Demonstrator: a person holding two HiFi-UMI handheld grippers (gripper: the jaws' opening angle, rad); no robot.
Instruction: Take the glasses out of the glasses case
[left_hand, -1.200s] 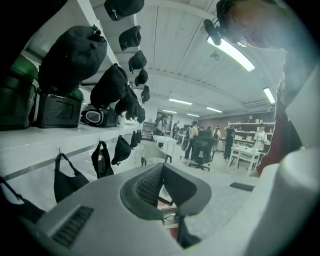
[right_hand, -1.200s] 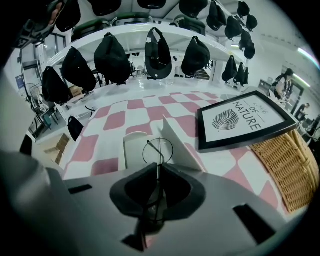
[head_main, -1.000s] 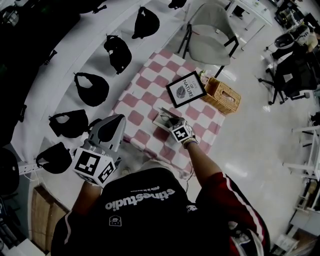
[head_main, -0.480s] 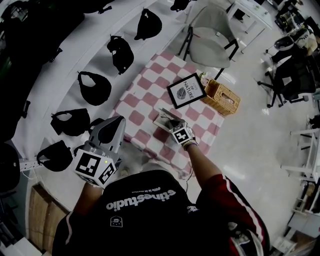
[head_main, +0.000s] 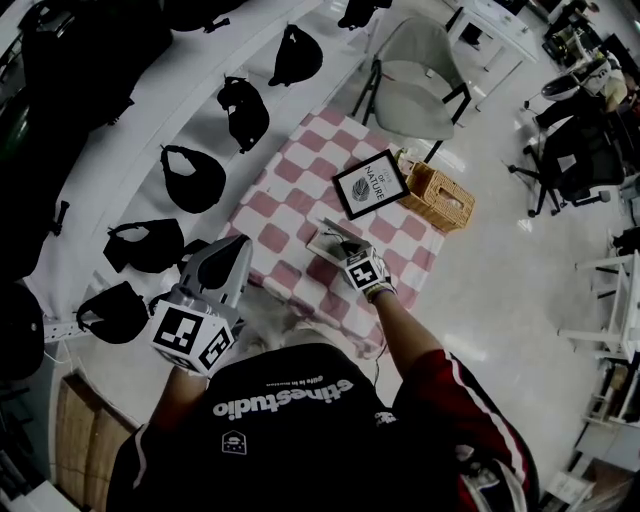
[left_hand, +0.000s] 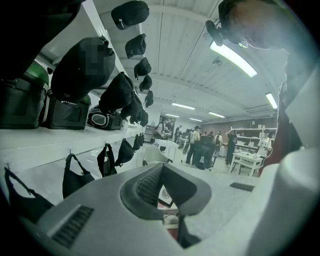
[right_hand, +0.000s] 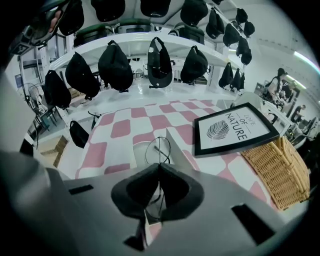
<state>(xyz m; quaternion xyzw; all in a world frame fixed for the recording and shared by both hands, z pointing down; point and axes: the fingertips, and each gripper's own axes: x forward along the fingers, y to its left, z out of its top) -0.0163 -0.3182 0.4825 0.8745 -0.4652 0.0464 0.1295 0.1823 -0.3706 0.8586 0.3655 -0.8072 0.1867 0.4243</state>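
Over the checked bench (head_main: 285, 195), the right claw (right_hand: 159, 172), jaws just closing, pinches the wire-rimmed glasses (right_hand: 158, 149) above the open glasses case (right_hand: 136, 154), so removal is probably beginning, while the left claw (left_hand: 162, 169) is closed and empty.

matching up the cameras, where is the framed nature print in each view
Head view: framed print just right of centre, beside the wicker basket.
Left gripper view: framed print tiny, low centre, behind the jaws.
Right gripper view: framed print at right, above the wicker basket.
Shared landmark: black bags hanging in a row.
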